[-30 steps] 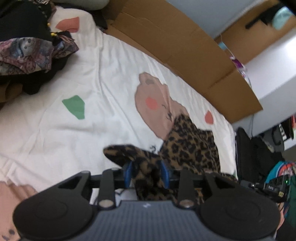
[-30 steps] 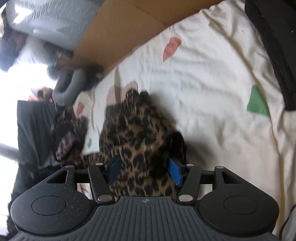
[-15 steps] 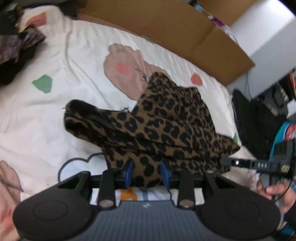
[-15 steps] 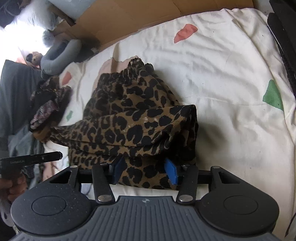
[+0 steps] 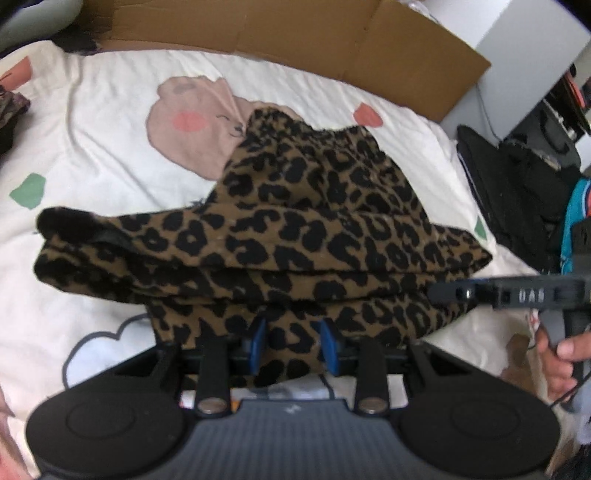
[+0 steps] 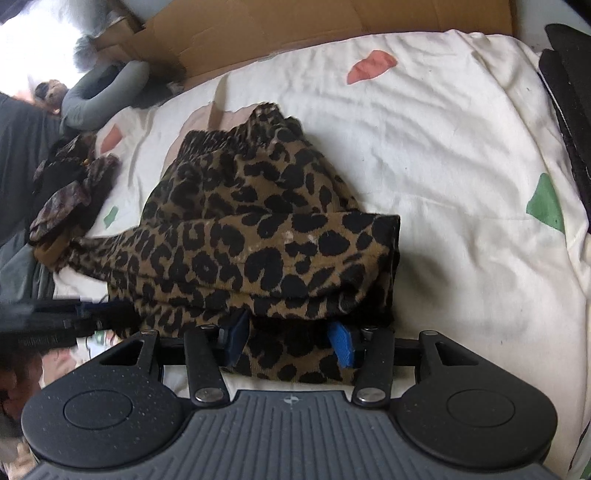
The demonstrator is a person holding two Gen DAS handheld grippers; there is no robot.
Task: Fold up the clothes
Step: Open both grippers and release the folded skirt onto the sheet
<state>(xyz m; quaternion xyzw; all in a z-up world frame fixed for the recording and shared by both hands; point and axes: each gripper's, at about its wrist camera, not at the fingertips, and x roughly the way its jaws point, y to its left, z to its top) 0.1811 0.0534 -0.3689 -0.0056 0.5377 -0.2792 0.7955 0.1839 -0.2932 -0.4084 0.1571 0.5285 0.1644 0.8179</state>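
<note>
Left tongs point(image 5: 291, 347) and right tongs point(image 6: 290, 345), each partly closed, pinch the near edge of the leopard-print garment point(image 5: 314, 221). Since the earlier frame, the garment has come down, now doubled over on the bed point(image 5: 96, 122), long axis left to right, its gathered end pointing far toward the cardboard point(image 5: 258, 33).

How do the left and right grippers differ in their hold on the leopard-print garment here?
The left gripper pinches a narrow bunch of the leopard-print garment; the right gripper spans a wider bunch. The left's blue pads sit straight, the right's look splayed. Both have fabric between the pads at the garment's near edge.
</note>
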